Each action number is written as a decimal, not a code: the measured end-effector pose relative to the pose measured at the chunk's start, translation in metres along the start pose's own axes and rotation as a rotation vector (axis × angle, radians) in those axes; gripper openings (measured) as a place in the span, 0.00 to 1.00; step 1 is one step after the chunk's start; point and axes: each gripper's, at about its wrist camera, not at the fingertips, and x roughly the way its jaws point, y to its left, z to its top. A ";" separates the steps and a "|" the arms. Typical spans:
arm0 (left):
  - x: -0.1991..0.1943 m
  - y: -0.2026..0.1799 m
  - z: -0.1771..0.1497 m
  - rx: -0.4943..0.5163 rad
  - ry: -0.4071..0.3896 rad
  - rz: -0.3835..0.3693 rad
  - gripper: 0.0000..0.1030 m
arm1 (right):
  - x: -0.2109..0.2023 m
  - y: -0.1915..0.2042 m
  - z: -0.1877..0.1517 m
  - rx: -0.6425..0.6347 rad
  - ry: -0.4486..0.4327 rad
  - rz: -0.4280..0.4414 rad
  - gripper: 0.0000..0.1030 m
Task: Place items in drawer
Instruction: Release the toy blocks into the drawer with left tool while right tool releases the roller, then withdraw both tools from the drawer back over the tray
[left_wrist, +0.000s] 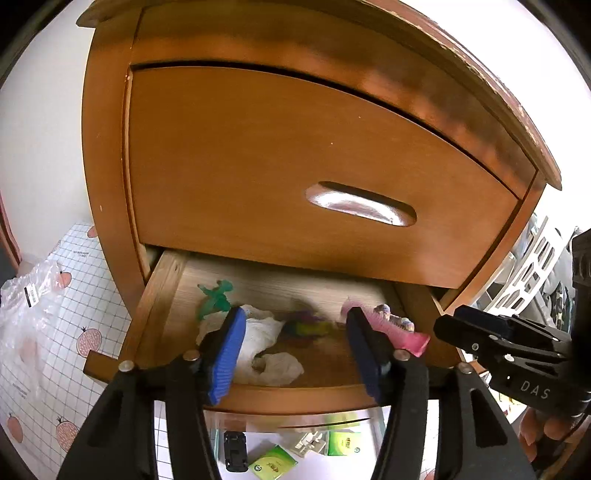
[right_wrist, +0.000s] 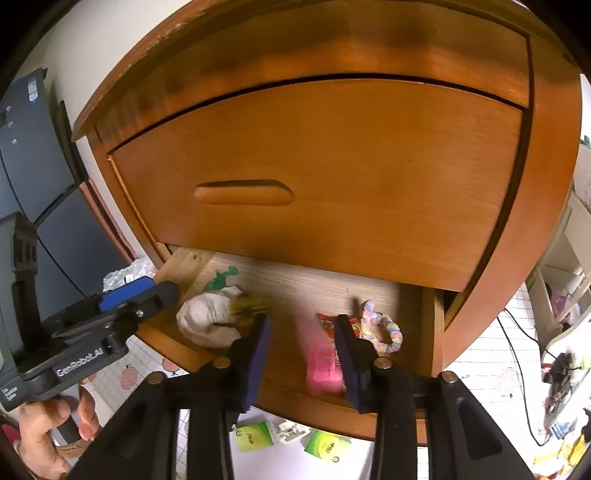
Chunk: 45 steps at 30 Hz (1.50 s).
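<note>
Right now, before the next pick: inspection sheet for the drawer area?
Surface: lower drawer open; upper drawer shut.
Job's things: in the drawer, green toy, white crumpled cloth, pink packet, pastel braided ring, blurred yellow item.
Clutter: green sachets and a white clip on the floor below; clear plastic bag left of the cabinet.
Grippers: left gripper and right gripper over the drawer, jaws open, nothing pressed between the pads.
Cables: black cable on the floor at right.
Surroundings: fruit-print grid mat, white shelving at right.
</note>
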 end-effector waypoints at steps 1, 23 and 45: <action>0.000 0.000 0.000 0.001 0.003 0.003 0.64 | 0.000 -0.001 -0.001 0.001 0.000 -0.004 0.51; -0.003 0.007 -0.013 0.012 -0.045 0.127 0.97 | 0.004 -0.012 -0.016 0.010 0.001 -0.062 1.00; -0.053 -0.016 -0.059 0.063 -0.167 0.043 0.97 | -0.047 -0.006 -0.063 0.022 -0.185 -0.100 1.00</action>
